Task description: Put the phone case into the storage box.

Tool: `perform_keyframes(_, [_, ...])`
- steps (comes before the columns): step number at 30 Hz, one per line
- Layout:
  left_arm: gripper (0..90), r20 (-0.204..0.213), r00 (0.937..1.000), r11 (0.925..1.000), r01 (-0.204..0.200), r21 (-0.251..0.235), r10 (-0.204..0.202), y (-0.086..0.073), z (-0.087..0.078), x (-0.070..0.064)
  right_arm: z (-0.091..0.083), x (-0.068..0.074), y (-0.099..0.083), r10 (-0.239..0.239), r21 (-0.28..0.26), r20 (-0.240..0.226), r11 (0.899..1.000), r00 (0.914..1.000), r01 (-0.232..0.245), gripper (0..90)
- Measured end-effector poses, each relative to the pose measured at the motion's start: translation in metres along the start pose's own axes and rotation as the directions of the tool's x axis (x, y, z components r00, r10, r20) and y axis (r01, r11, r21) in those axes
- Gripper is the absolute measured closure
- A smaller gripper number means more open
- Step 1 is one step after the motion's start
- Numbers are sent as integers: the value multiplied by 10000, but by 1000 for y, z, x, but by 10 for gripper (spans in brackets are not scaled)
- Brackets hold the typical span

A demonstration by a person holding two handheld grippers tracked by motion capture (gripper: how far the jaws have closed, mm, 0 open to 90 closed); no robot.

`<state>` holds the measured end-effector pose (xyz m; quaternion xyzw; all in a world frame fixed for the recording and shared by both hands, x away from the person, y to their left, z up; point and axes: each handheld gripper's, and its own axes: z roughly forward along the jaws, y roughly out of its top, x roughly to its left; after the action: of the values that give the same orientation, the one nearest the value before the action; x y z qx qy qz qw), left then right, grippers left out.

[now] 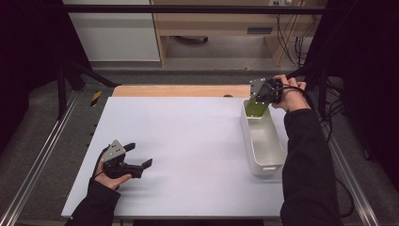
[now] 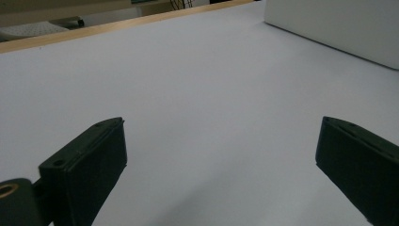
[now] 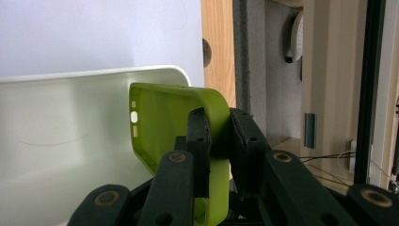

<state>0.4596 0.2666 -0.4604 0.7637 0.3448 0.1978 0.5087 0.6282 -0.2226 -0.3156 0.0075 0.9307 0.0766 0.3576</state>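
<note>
One thing is in hand at this moment: a green phone case (image 3: 179, 136), pinched by its side wall between the jaws of the right hand-held gripper (image 3: 219, 141). In the high view that hand-held gripper (image 1: 261, 96) hangs over the far end of the white bin (image 1: 270, 157), with the case (image 1: 255, 108) just at or inside the far rim. The right gripper view shows the case upright against the bin's pale inner wall (image 3: 70, 141); whether its lower edge touches the bottom I cannot tell.

By my judgement the carry is done and the drop is what remains: the jaws have to part so the case falls free into the bin, and then the arm can lift away.

The left hand-held gripper (image 1: 141, 157) rests on the desk (image 1: 188, 141) at the near left, jaws wide apart with nothing between them, well apart from the bin.
</note>
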Motion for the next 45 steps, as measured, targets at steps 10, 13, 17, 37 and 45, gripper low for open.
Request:
perform_keyframes(10, [24,-22,10000,10000,25,17,-25,-1,1,1,16,0,4,-264,269,-171,9993,9995,268,792])
perform_keyframes(13, [24,-23,10000,10000,9,30,-9,-1,1,1,20,0,5,-306,275,-147,9991,9994,310,792])
perform_keyframes(17, [24,-34,10000,10000,28,58,-28,-1,1,1,24,0,5,-314,296,-142,9991,9994,319,792])
perform_keyframes(37, [24,-40,10000,10000,19,66,-19,-2,1,1,33,0,4,-221,462,447,9987,9988,200,768])
perform_keyframes(45, [24,-46,10000,10000,15,56,-15,-1,1,1,33,-1,3,-153,637,480,9979,9987,122,744])
